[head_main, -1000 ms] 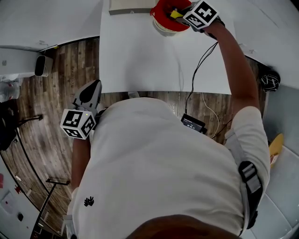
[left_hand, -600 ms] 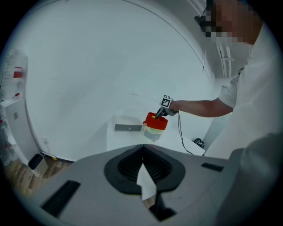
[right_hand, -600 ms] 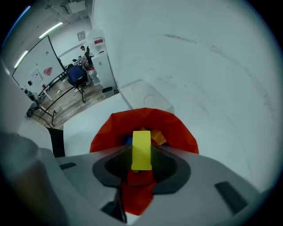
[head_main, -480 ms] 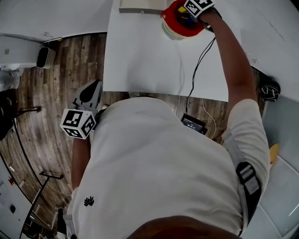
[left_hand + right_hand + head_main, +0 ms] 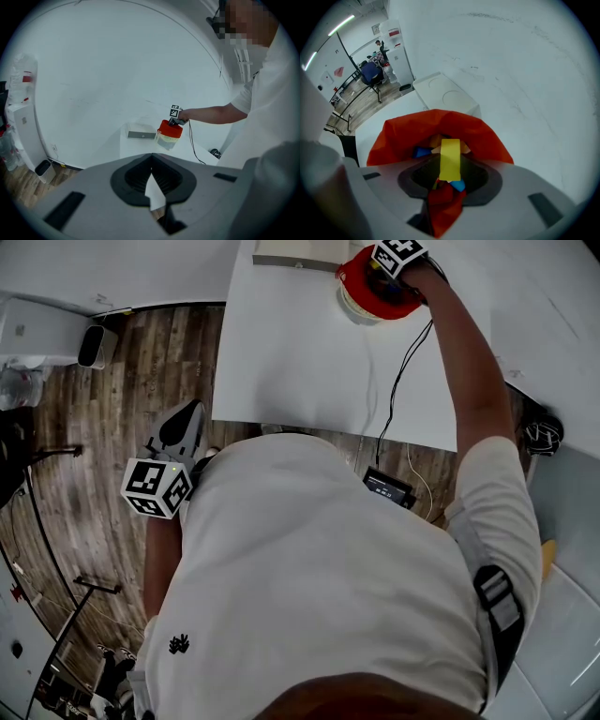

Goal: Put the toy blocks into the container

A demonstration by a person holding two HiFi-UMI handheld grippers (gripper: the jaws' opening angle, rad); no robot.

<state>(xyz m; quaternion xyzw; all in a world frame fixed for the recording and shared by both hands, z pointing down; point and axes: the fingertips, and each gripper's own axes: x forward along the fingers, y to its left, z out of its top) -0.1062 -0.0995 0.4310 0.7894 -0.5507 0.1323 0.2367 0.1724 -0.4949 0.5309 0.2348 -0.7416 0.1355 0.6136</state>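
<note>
The right gripper grips a yellow block over the red-rimmed container on the far tabletop, where other blocks lie. The left gripper is closed and empty near the person.

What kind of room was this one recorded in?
Probably an office or lab workroom: a plain white table on a wood-plank floor, with a blue office chair and a tall white cabinet in the background of the right gripper view.
</note>
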